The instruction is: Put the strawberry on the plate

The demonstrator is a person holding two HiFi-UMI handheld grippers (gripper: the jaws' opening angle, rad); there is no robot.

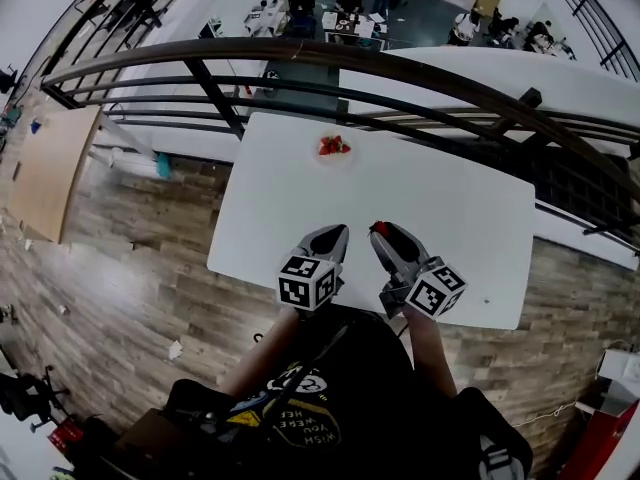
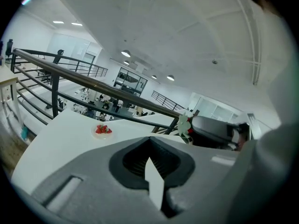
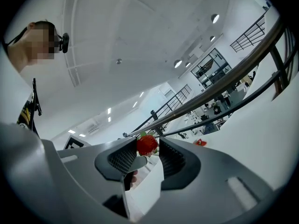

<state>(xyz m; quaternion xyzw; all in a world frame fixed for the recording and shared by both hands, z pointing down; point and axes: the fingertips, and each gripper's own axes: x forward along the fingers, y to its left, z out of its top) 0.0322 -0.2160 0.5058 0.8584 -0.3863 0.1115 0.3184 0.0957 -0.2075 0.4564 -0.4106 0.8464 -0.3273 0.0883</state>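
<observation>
A dark metal railing (image 1: 400, 73) with a rounded top bar curves just behind the plate (image 1: 333, 158), which sits at the far edge of a smooth white table (image 1: 450, 208). The plate is small, pale and round, and it carries a heap of red strawberries (image 1: 334, 145). Between the plate and the two grippers lies only bare tabletop. Wood-plank floor (image 1: 140, 268) shows to the left of the plate, beyond the table's edge.

The right gripper (image 1: 384, 232) is well short of the plate, toward the near edge, its ribbed dark pads (image 3: 170, 155) clamped on the strawberry (image 3: 146, 145). The fruit is glossy red with a green leafy cap, held at the very tips. It seems to be carried above the table rather than resting on it, though the views leave that unsure.

The left gripper (image 1: 338, 232), grey and matte, is beside it, equally far from the plate, its jaws pressed together on nothing.
</observation>
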